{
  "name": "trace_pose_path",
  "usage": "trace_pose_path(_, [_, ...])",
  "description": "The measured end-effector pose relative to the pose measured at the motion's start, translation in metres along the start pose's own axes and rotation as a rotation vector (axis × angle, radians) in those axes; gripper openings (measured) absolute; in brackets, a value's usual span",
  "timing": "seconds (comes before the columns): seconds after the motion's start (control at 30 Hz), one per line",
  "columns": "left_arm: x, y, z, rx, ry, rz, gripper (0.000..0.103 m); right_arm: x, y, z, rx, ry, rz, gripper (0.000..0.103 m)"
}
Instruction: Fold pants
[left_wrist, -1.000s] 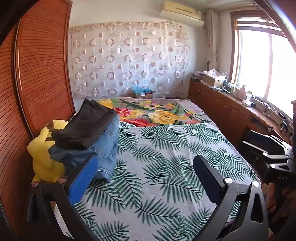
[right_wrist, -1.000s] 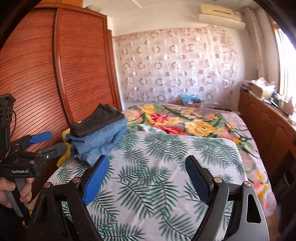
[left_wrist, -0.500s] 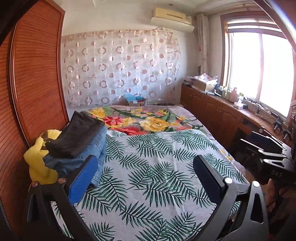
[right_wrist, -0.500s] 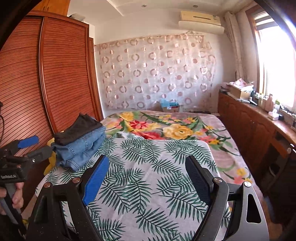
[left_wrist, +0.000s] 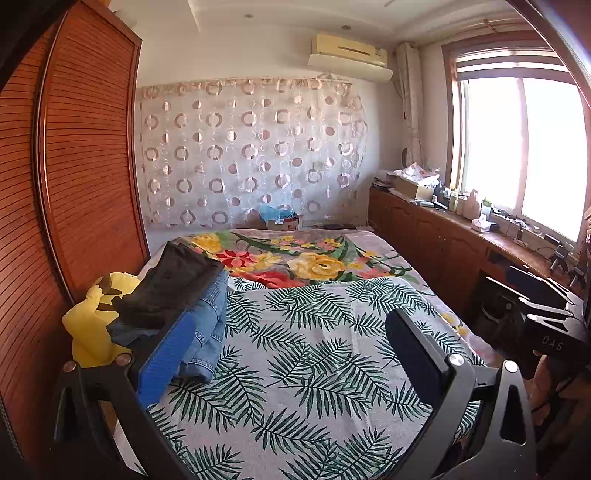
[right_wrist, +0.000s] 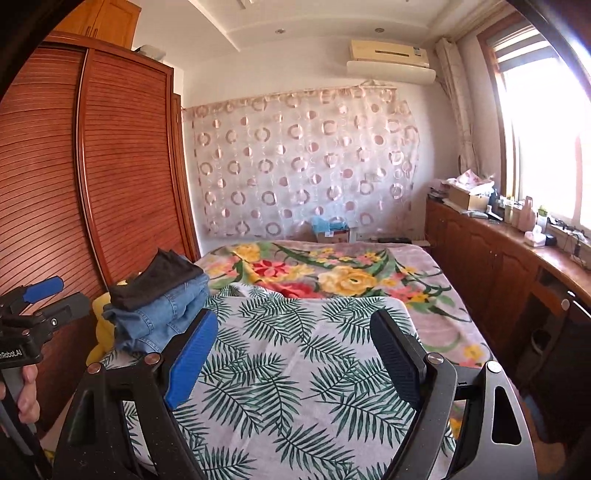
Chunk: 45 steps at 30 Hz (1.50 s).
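Observation:
Folded blue jeans (left_wrist: 208, 325) (right_wrist: 162, 317) lie at the bed's left edge with folded dark pants (left_wrist: 170, 288) (right_wrist: 155, 280) stacked on top. My left gripper (left_wrist: 291, 354) hangs open over the palm-leaf sheet (left_wrist: 314, 362), its blue pad in front of the jeans without touching them. My right gripper (right_wrist: 295, 358) is open too, nothing between its fingers, above the same sheet (right_wrist: 288, 369) to the right of the stack. Each gripper also shows at the side of the other's view: the left (right_wrist: 33, 317) in a hand, the right (left_wrist: 546, 325).
A yellow plush toy (left_wrist: 92, 325) sits wedged between the stack and the slatted wooden wardrobe (left_wrist: 74, 184). A floral blanket (left_wrist: 303, 258) covers the far half of the bed. Wooden cabinets (right_wrist: 491, 266) with clutter run under the window on the right.
Both grippers have drawn back from the bed and tilted up, so the pants stack looks smaller and more wall and ceiling show. Both stayed open.

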<state>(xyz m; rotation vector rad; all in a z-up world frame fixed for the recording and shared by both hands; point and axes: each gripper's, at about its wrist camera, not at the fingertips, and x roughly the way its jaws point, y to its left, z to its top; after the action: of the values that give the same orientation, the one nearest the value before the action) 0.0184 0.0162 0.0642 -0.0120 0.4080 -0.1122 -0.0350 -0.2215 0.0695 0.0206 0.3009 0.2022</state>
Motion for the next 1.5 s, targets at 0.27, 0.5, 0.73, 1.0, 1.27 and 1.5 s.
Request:
trace_pose_path(0.27, [-0.003, 0.005, 0.000, -0.007, -0.004, 0.004, 0.103, 0.001, -0.004, -0.005, -0.004, -0.003, -0.004, 0.086])
trace_pose_path(0.5, [-0.003, 0.006, 0.000, -0.004, -0.001, 0.004, 0.103, -0.001, -0.008, -0.003, 0.001, 0.002, -0.004, 0.086])
trace_pose_path(0.73, [-0.002, 0.007, -0.001, -0.005, 0.003, 0.005, 0.103, -0.004, -0.011, -0.001, 0.001, 0.000, -0.004, 0.086])
trace_pose_path(1.0, [-0.003, 0.009, -0.003, -0.004, 0.003, 0.008, 0.103, -0.005, -0.009, -0.002, -0.005, -0.001, -0.002, 0.086])
trace_pose_path(1.27, [-0.003, 0.008, -0.002, -0.005, 0.004, 0.006, 0.103, -0.005, -0.010, -0.003, -0.008, -0.005, -0.001, 0.086])
trace_pose_path(1.5, [-0.003, 0.008, -0.001, -0.004, 0.003, 0.007, 0.103, -0.005, -0.010, -0.004, -0.008, -0.004, 0.001, 0.086])
